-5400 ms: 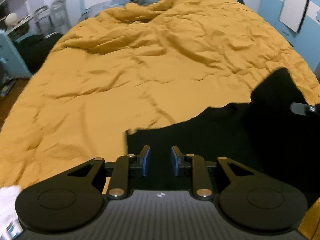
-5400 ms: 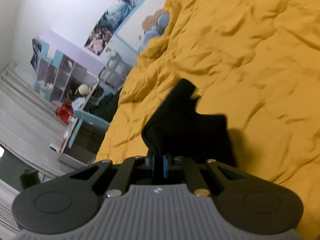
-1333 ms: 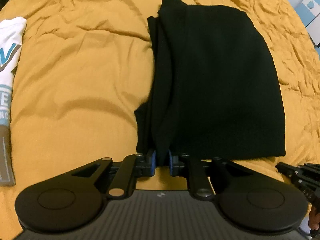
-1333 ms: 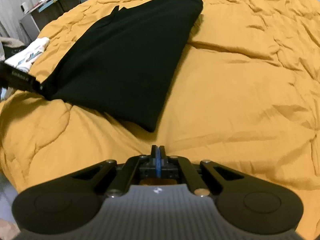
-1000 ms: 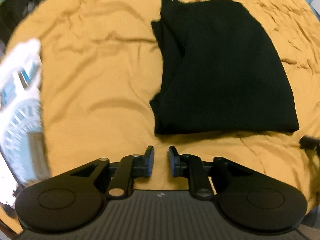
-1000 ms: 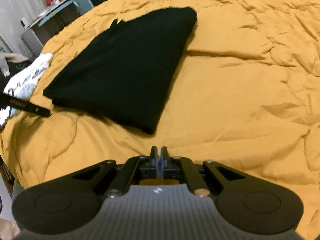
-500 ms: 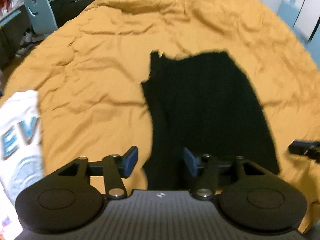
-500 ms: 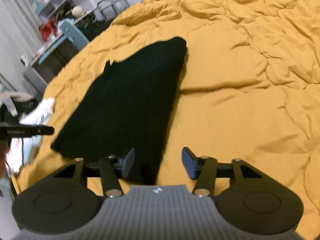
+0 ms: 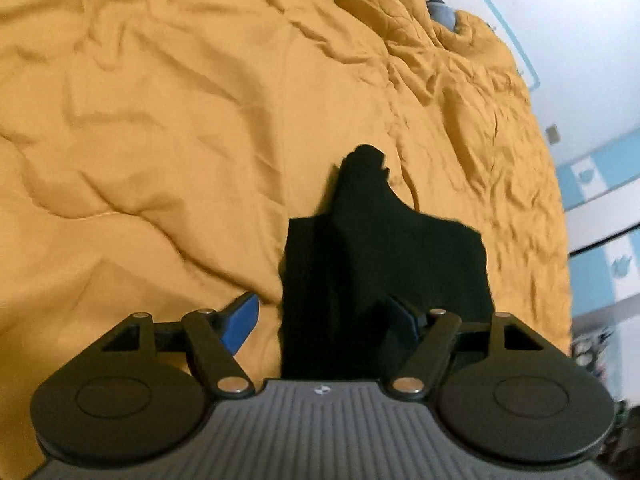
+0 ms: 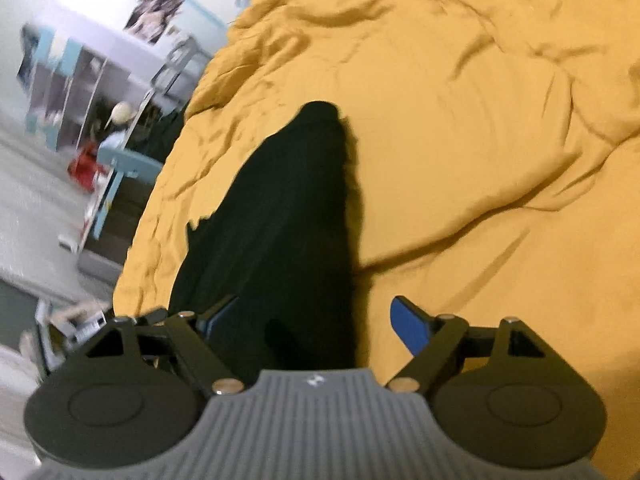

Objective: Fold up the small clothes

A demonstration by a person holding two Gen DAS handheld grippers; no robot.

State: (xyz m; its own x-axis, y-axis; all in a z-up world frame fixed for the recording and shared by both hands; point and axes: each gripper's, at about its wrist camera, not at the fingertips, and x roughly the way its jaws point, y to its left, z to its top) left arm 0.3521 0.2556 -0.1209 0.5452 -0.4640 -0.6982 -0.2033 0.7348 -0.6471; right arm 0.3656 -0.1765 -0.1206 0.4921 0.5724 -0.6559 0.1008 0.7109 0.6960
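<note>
A: Both pairs of fingers have spread wide since a second ago, when I had them nearly together just short of the garment's near edge. On my left gripper [image 9: 322, 322], the blue left pad [image 9: 240, 322] sits over bare duvet and the right pad [image 9: 402, 320] over black cloth, gap wide, nothing clamped.

B: And the right one?

A: Right gripper [image 10: 318, 320] same deal: fingers well apart, left pad [image 10: 218, 318] dark against the cloth, right pad [image 10: 408, 326] over the duvet. Not gripping anything.

B: Where's the clothing?

A: Folded black garment [image 9: 384, 264] lies flat on the mustard-yellow duvet [image 9: 160, 140], its near edge running in between each gripper's fingers. From the left wrist view its left edge falls between the pads; a narrow bit sticks out at the far end. From the right wrist view the garment [image 10: 280, 220] tapers away from me, right edge between the pads, shadow on the duvet [image 10: 480, 120] beside it.

B: Touching the cloth?

A: Can't tell, too dark down there.

B: Background?

A: Blurry. Shelving unit [image 10: 68, 84] and light-blue chair [image 10: 120, 168] left of the bed, white wall [image 9: 568, 20] at the bed's far side.
</note>
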